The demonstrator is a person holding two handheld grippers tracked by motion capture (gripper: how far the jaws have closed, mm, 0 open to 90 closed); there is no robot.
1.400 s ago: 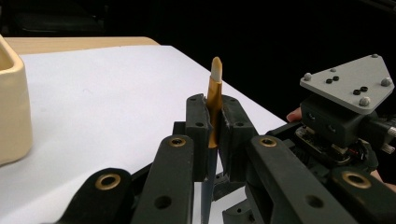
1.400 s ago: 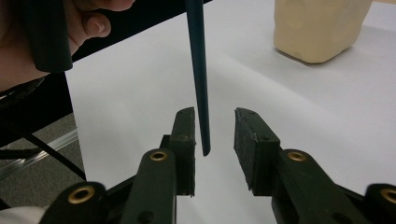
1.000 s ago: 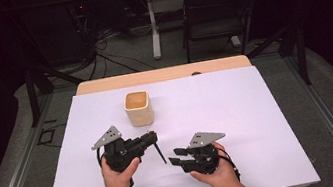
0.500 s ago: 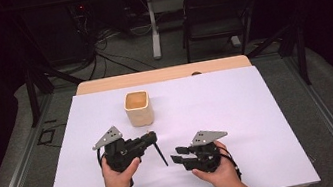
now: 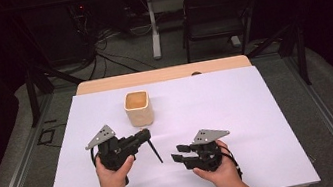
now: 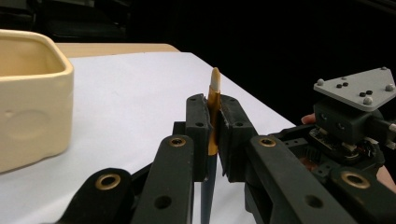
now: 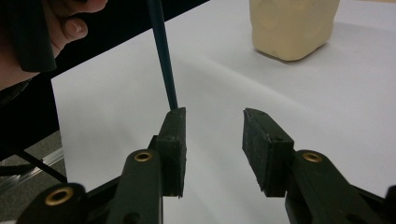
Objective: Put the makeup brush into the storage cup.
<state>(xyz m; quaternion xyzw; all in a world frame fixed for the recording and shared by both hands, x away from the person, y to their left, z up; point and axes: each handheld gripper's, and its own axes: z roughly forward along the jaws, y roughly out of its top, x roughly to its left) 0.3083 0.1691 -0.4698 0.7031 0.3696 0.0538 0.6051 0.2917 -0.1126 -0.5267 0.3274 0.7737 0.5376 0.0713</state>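
Left gripper [image 5: 147, 136] pinches a thin dark brush [image 6: 214, 100] near its pale tip, the handle slanting down to the white surface [image 5: 260, 124]. Right gripper [image 5: 178, 153] stands spread and empty beside the handle. The cream cup [image 5: 137, 108] is just beyond, apparently empty; the brush is picked up but not yet placed.

Bright, evenly lit white sheet [image 5: 238, 112]; dark surroundings; soft-focus close-ups
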